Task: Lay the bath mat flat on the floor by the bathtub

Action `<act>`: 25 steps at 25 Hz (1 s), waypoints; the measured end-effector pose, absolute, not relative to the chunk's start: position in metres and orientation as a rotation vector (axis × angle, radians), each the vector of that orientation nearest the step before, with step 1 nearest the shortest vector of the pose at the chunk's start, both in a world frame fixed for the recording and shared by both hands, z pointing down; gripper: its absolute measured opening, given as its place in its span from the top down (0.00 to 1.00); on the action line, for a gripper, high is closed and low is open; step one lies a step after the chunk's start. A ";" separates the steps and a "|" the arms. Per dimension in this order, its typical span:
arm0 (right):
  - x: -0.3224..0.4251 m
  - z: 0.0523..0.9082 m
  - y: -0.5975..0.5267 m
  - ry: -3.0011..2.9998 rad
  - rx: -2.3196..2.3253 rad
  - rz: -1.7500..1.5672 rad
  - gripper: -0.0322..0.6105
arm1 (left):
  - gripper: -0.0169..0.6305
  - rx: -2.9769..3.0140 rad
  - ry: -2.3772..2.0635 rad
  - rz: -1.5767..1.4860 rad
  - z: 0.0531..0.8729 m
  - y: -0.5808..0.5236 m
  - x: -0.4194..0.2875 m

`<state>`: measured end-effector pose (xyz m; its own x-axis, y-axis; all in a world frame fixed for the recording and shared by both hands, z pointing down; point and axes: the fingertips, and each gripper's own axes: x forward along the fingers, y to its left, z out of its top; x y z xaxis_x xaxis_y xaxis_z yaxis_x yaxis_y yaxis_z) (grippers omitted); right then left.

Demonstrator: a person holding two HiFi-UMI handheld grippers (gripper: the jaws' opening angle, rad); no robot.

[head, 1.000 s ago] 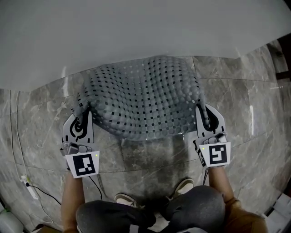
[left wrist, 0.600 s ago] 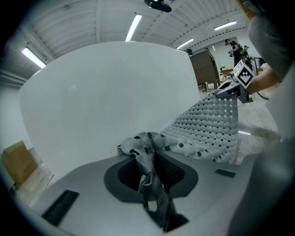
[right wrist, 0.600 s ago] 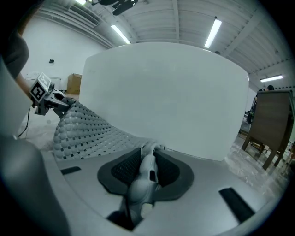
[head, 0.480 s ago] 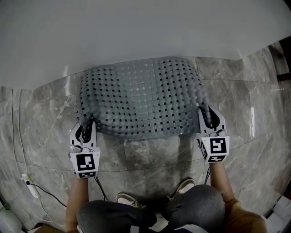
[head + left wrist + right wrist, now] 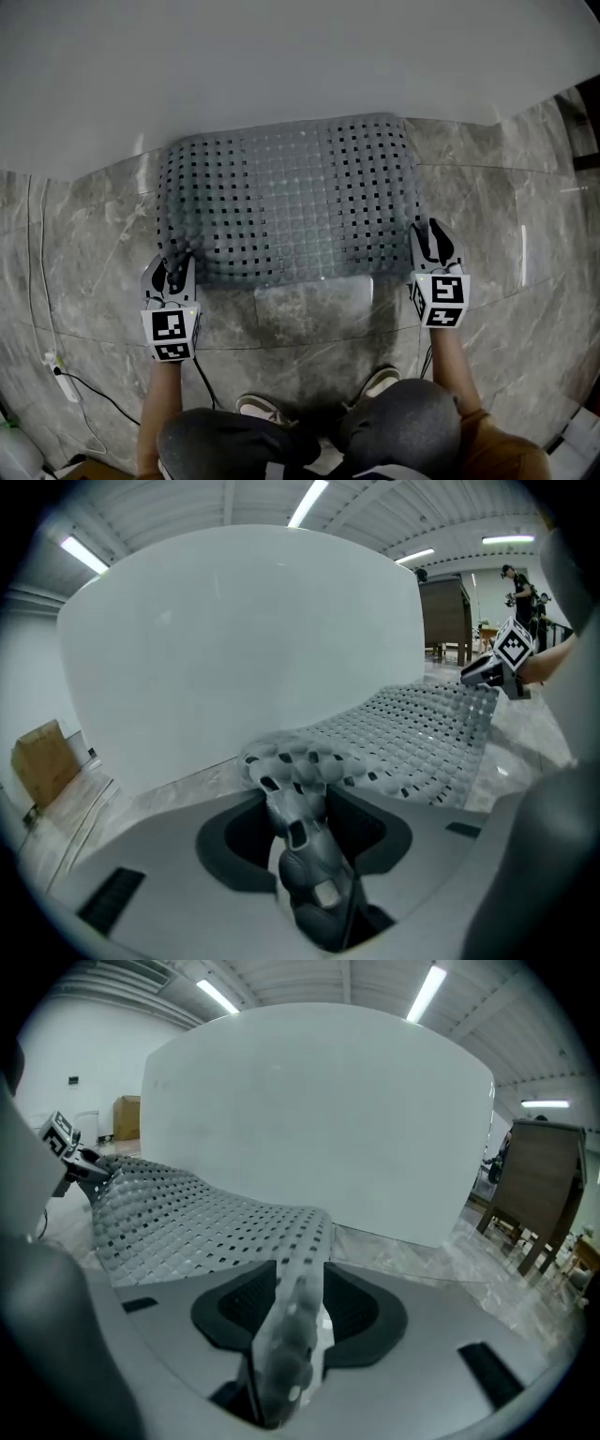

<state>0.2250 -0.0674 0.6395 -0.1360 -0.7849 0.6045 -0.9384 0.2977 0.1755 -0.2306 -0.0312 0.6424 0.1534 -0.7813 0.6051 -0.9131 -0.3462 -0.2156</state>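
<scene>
Parting on both sides, the left tool (image 5: 173,267) and the right tool (image 5: 433,240) have just been opening their jaws; each now stands apart, with a near corner of the grey perforated bath mat (image 5: 286,202) between its pads but not pinched. Those two corners curl up a little into the tools. Beyond them the mat lies spread on the grey marble floor (image 5: 309,328), its far edge along the white bathtub (image 5: 281,66).
</scene>
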 end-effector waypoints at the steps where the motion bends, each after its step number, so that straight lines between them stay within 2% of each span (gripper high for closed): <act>1: 0.229 0.637 -0.067 -1.957 1.543 0.319 0.72 | 0.75 2.218 -1.663 0.969 0.643 -0.030 -0.231; 7: 0.226 0.630 -0.073 -1.984 1.564 0.316 0.72 | 0.68 2.149 -1.653 0.970 0.652 -0.019 -0.243; 8: 0.220 0.629 -0.075 -1.996 1.563 0.311 0.72 | 0.64 2.145 -1.666 0.972 0.651 -0.017 -0.246; 10: 0.209 0.628 -0.080 -2.021 1.552 0.300 0.72 | 0.50 2.157 -1.694 1.001 0.649 -0.016 -0.253; 15: 0.188 0.631 -0.083 -2.060 1.503 0.286 0.72 | 0.50 2.163 -1.726 1.004 0.646 -0.011 -0.252; 17: 0.183 0.631 -0.081 -2.070 1.493 0.281 0.72 | 0.51 2.161 -1.723 0.978 0.647 -0.010 -0.245; 22: 0.174 0.630 -0.083 -2.095 1.468 0.277 0.72 | 0.71 2.146 -1.727 0.910 0.645 -0.015 -0.233; 25: 0.173 0.627 -0.084 -2.107 1.461 0.271 0.73 | 0.78 2.137 -1.753 0.891 0.641 -0.020 -0.232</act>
